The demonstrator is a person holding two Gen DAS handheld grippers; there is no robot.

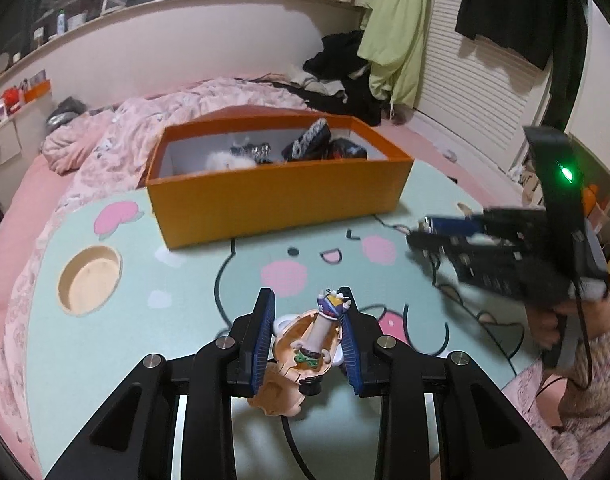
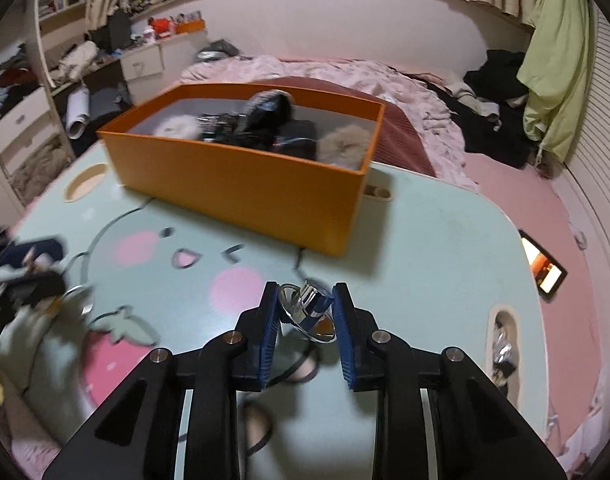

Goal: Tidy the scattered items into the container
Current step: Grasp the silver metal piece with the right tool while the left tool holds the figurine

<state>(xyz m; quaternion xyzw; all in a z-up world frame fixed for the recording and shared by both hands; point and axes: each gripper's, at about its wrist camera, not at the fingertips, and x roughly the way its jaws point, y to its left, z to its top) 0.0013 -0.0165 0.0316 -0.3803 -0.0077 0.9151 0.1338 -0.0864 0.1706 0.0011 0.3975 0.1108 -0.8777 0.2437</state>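
Nearest each lens is a claw with its catch. Behind both, the mint-green counter (image 1: 185,280) with its cartoon face fills most of the view, laid over a bed with a pink quilt (image 1: 153,120). On the counter's far side stands the orange box (image 1: 281,200), open-topped, its long axis running across the left wrist view; dark and fluffy things already lie inside.

Smaller: the right claw (image 2: 305,308) is pinched onto a shiny metal piece (image 2: 309,310), held off the counter, with the box ahead and slightly to the left. In the left view this claw is blurred at the right edge.

Smallest: the left claw (image 1: 307,320) is pressed onto a little tan figurine (image 1: 305,344), which hangs between the blue pads, its long axis pointing roughly forward along the fingers.

Judging by this, both loads are ready to carry. The box lies straight ahead of the left claw and a touch higher in view, so that hand looks to have the more direct path; each must clear the near wall before letting go.
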